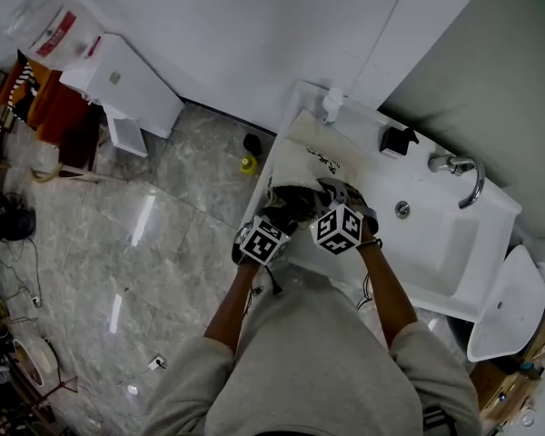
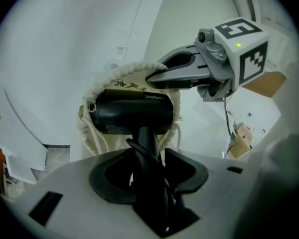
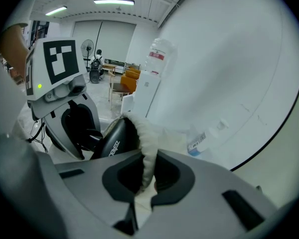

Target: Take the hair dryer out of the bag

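L gripper grips hair dryer, R gripper pinches bag.

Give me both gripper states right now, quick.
left gripper: closed on the handle of the hair dryer.
right gripper: closed on the rim of the bag.

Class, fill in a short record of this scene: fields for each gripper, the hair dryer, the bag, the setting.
left gripper: jaws closed on the hair dryer handle
right gripper: jaws shut on the bag rim
hair dryer: black, one end inside the bag mouth
bag: cream cloth, drawstring
setting: white sink counter
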The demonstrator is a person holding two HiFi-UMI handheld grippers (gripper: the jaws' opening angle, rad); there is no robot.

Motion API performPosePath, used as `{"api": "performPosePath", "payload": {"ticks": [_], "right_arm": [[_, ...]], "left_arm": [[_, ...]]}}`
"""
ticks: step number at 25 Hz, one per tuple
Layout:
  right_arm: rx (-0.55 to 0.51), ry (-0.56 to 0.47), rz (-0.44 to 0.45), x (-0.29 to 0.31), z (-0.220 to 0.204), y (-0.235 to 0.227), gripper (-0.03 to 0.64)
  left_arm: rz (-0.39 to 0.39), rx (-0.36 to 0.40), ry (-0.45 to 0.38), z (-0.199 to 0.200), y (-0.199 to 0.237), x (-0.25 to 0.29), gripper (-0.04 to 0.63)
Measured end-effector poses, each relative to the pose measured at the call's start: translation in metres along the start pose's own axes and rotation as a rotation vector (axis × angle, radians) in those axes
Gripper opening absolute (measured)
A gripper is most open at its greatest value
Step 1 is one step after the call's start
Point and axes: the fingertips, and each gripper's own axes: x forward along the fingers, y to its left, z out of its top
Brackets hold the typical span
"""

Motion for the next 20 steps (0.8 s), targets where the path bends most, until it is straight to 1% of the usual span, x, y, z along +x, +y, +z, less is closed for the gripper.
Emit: {"api": "performPosePath", "payload": {"ticks": [2, 13, 20], "right_arm": [[0.005, 0.0, 0.001, 0.0, 0.001, -0.001, 0.011], [-0.003, 0.009, -0.002, 0.004, 0.004, -0.002, 0.01], [0.002, 0.011, -0.004, 0.006, 0.005, -0.003, 0.009]], "left_arm": [[0.002, 0.007, -0.008, -0.003, -0.002, -0.001, 0.193], [0.021, -0.004, -0.009, -0.021, -0.006, -0.018, 0.192], [0.041, -0.006, -0.043, -0.028, -0.009, -0.029, 0.19]]}}
